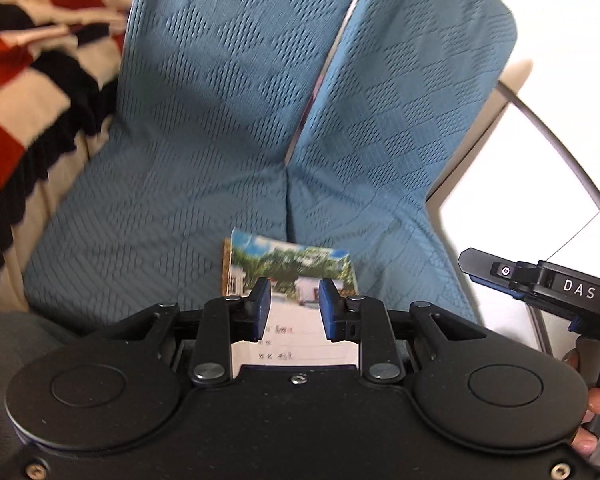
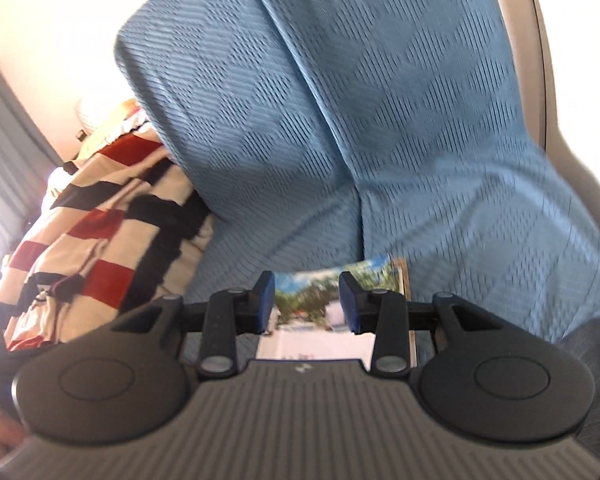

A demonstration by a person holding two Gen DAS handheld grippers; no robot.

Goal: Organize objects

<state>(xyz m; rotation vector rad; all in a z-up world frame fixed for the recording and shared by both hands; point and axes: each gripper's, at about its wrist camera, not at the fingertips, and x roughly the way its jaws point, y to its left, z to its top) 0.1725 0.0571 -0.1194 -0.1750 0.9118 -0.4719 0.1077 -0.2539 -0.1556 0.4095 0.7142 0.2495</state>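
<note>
Booklet (image 1: 290, 268): lies flat on blue-covered seat (image 1: 160, 208), lower centre.
Left tool (image 1: 295, 306): parted, empty.
Right tool (image 2: 307, 302): parted, empty.
Progress: booklet apparently placed; striped blanket (image 2: 100, 240) left untidy.

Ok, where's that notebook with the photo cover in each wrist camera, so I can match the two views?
Left wrist: the notebook lies low centre on the blue seat cover, showing between the fingers of the left hand-held gripper.
Right wrist: the notebook sits low, just right of centre, beyond the right hand-held gripper.
Shared landmark: the red, black and cream striped blanket lies left of the blue cover in both views.
</note>
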